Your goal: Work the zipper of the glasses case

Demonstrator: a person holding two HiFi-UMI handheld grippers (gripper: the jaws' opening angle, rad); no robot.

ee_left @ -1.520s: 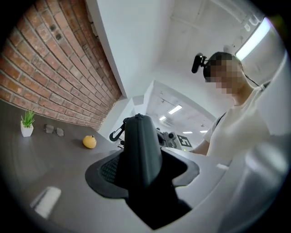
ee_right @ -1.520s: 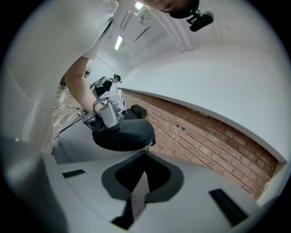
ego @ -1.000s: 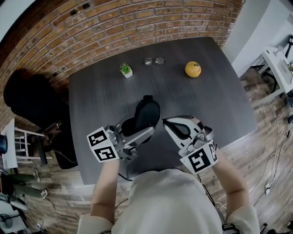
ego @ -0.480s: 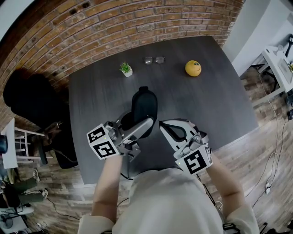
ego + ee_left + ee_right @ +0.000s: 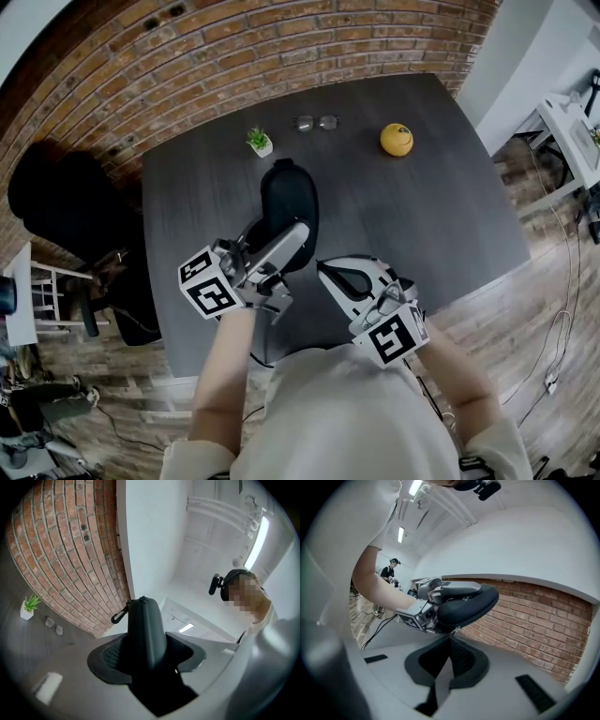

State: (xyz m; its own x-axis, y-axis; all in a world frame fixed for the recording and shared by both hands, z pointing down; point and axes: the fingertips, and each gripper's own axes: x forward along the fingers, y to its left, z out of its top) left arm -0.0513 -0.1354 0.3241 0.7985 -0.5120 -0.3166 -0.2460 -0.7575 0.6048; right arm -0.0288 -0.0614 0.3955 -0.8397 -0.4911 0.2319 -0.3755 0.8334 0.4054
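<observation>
Clamped in the left gripper (image 5: 147, 656): the black glasses case (image 5: 145, 625), with the fingers (image 5: 105, 656) part-spread and pressing on either flank of it; lifted clear of the dark worktop (image 5: 422, 206), out over its near half, long axis running away toward the brick wall (image 5: 234, 66), far end tipped upward; hanging off that far end, a small black carabiner clip (image 5: 120, 613); to the right of the case and nearer the body, the right gripper (image 5: 451, 641), its fingers shut flat together with no gap between the pads; tips just under the lower edge of the case, right beside a small zipper tab (image 5: 453, 629) dangling there; pinched on that tab or merely next to it, impossible to tell from any view; seen from the head view, both marker cubes close in front of the chest, above the worktop's near edge; lined up along the far side of the worktop, well apart from the case, a small potted plant (image 5: 258, 142), a pair of glasses (image 5: 314, 123) and a round yellow fruit (image 5: 396, 140).
</observation>
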